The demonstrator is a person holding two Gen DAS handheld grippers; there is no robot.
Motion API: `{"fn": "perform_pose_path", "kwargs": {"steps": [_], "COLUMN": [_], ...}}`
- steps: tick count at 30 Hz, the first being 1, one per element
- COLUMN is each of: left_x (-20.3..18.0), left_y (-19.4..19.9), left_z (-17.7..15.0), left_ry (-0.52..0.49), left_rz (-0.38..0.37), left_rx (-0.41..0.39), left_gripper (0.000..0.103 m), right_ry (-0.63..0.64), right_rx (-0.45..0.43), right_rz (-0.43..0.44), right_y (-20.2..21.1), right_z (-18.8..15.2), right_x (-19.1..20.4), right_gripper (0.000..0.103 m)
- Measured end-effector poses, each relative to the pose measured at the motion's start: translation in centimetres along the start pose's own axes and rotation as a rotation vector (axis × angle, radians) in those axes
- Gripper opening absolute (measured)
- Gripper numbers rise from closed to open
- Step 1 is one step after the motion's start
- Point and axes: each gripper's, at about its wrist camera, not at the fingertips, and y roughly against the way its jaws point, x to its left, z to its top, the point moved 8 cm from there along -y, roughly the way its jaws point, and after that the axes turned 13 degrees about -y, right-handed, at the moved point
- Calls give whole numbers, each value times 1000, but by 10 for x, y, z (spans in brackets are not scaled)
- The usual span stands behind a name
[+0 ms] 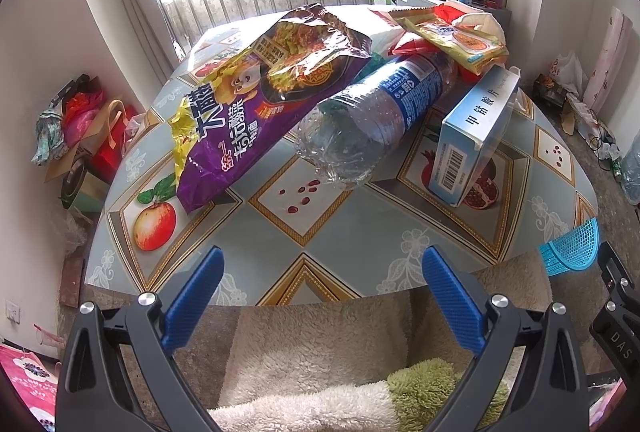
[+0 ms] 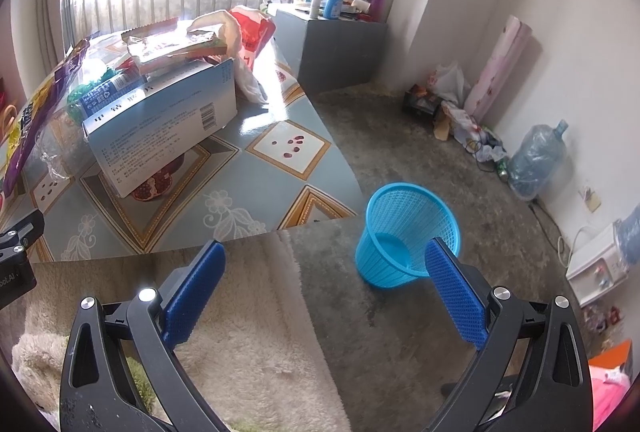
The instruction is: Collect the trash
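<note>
Sitting back from the table point(image 1: 360, 232) right now, nothing grabbed yet. Left gripper point(image 1: 322, 296) hanging wide open along the bottom of its frame, holding zilch, aimed roughly at the pile in the upper middle. Probably lining up for a first pick. Purple snack bag point(image 1: 248, 112) leaning over the crushed clear bottle point(image 1: 372, 120), with the blue-white box point(image 1: 476, 136) propped on edge at right and a yellow wrapper point(image 1: 460, 40) topping it all. Everything sitting well beyond the fingertips point(image 1: 200, 296), not between them. Right gripper point(image 2: 324, 296) also spread open and empty, pointing down at the floor, blue basket point(image 2: 404, 228) waiting just by its right-hand finger in the lower right of that frame, presumably as the drop spot.
</note>
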Motion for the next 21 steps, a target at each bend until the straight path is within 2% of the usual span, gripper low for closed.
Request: {"fn": "perform_pose_path", "kwargs": {"steps": [12,16,19,21], "left_x": [6,17,23,23], "left_y": [3,3,3,3], "left_z": [21,33,42,48], "left_ry": [-45,-60,-79,-103], "left_rz": [44,72,45,-12], "left_rx": [-69,-109,-147,-184], "left_gripper": [97,97,97,97], "right_ry": [-11,-19,-35,-58], "right_rx": [1,-23,-39,-44], "right_rz": [9,63,140,194], "right_y": [-12,-13,-12,-12], "right_z": [7,20,32,38], "right_x": [-3,2,8,13], "right_gripper": [95,95,95,95]}}
